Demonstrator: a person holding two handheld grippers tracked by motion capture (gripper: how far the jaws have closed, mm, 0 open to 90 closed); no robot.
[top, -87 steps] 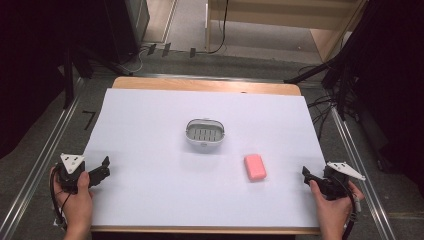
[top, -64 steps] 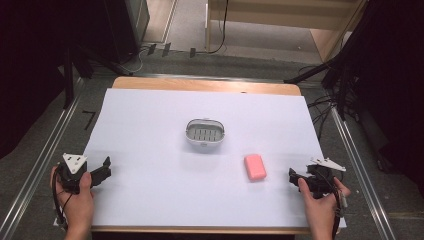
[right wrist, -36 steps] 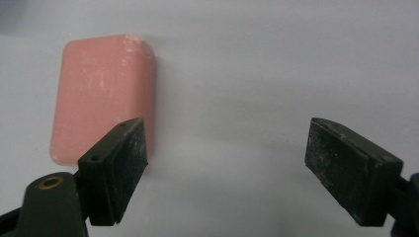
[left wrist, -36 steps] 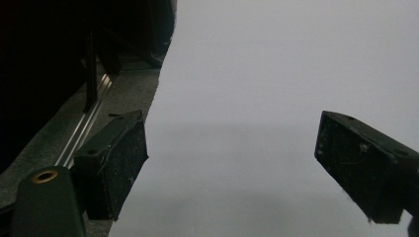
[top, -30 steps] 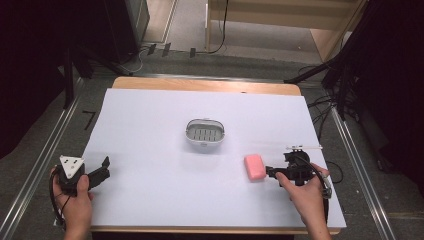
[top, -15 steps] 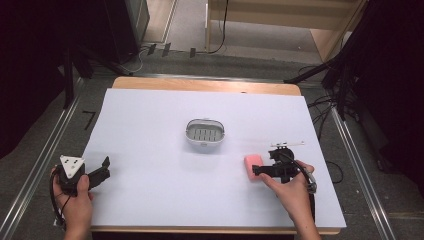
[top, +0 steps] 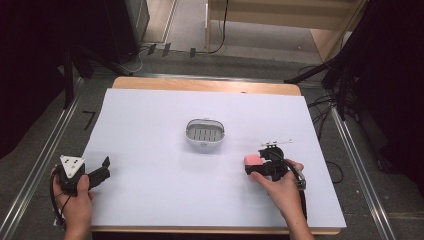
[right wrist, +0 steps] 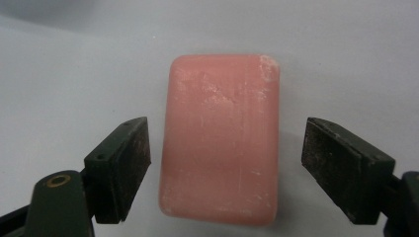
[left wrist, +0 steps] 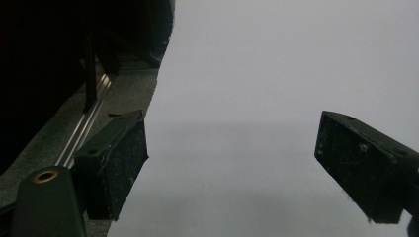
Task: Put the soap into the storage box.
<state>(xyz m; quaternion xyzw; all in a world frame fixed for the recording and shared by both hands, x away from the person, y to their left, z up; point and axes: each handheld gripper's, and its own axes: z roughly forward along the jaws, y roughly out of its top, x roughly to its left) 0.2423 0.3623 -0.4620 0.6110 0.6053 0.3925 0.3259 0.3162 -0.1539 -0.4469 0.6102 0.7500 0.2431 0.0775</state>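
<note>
- While the right claw [right wrist: 225, 173] straddles the pink soap bar [right wrist: 221, 138], its jaws stand wide, one on each long side of the bar, and neither pad touches it; it has hold of nothing.
- Seen from the high view, the soap bar [top: 252, 160] lies flat on the white surface [top: 150, 130], to the right of and a little nearer than the small grey soap dish [top: 205, 133], and apart from it.
- The right claw [top: 256, 168] sits at the near edge of the bar, with the person's hand behind it.
- By my reading, the step in hand is the approach to a grasp: the claw is lined up over the bar but has not closed.
- Next, the jaws would need to come in evenly on the two long sides, low enough to catch the bar's flanks rather than its rounded top edge; soap may be slick, so a centred, square pinch looks wise.
- After that, a lift and a short carry toward the dish seems the likely aim.
- The left claw [top: 97, 172] rests near the surface's left edge, well apart from the soap, jaws spread and empty, as the left gripper view [left wrist: 232, 168] confirms.
</note>
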